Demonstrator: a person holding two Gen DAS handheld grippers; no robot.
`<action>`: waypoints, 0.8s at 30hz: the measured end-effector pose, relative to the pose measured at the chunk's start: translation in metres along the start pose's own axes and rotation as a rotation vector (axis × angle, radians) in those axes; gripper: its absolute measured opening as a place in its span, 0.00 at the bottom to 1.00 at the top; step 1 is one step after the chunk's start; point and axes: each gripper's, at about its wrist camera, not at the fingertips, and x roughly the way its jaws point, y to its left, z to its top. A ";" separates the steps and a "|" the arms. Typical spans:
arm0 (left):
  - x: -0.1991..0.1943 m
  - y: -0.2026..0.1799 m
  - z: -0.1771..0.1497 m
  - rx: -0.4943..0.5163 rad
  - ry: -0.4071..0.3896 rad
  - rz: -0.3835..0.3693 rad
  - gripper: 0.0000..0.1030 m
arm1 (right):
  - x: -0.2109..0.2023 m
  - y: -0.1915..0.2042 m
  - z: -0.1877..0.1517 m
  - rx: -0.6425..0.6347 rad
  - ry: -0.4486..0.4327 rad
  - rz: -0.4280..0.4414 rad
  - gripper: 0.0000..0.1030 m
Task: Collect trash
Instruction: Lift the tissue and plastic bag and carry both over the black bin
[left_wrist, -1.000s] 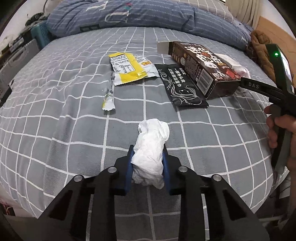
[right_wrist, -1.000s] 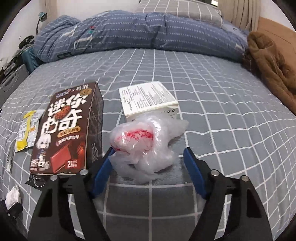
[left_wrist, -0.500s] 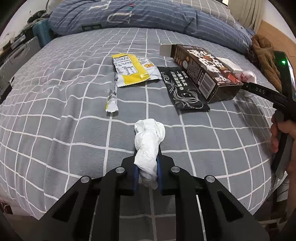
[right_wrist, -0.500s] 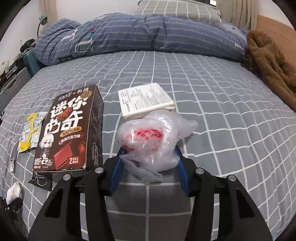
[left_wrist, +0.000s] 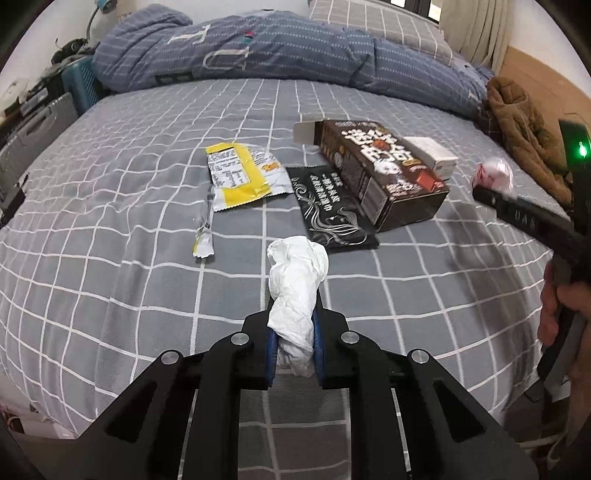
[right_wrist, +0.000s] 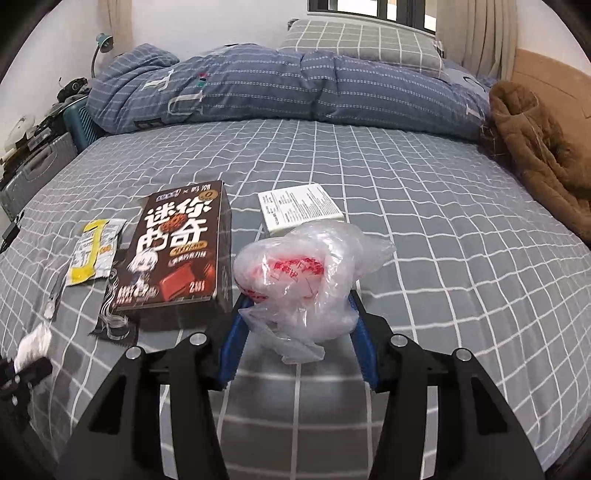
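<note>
My left gripper (left_wrist: 294, 332) is shut on a crumpled white tissue (left_wrist: 296, 280) and holds it above the grey checked bed. My right gripper (right_wrist: 295, 325) is shut on a crumpled clear plastic bag with red print (right_wrist: 306, 280), lifted off the bed; the bag also shows in the left wrist view (left_wrist: 493, 175). On the bed lie a dark brown chocolate box (left_wrist: 376, 173), a black wrapper (left_wrist: 328, 210), a yellow snack wrapper (left_wrist: 240, 177), a small torn wrapper strip (left_wrist: 205, 229) and a small white box (right_wrist: 299, 212).
A rolled blue striped duvet (left_wrist: 280, 55) lies across the far side of the bed. A brown coat (right_wrist: 539, 147) is heaped at the right edge. A grey suitcase (left_wrist: 29, 133) and a blue crate (left_wrist: 79, 85) stand off the bed's left side.
Both grippers have closed tighter on their loads and risen: the tissue and the plastic bag are now lifted off the bed, and both views look higher and further back.
</note>
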 end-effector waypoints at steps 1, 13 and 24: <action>-0.001 -0.001 0.000 -0.001 -0.002 -0.003 0.14 | -0.003 0.000 -0.002 0.001 0.000 0.001 0.48; -0.021 -0.010 0.004 0.001 -0.039 -0.010 0.14 | -0.056 0.006 -0.015 0.004 -0.027 0.002 0.48; -0.047 -0.008 -0.016 -0.031 -0.072 -0.024 0.14 | -0.114 0.016 -0.056 0.047 -0.041 0.044 0.48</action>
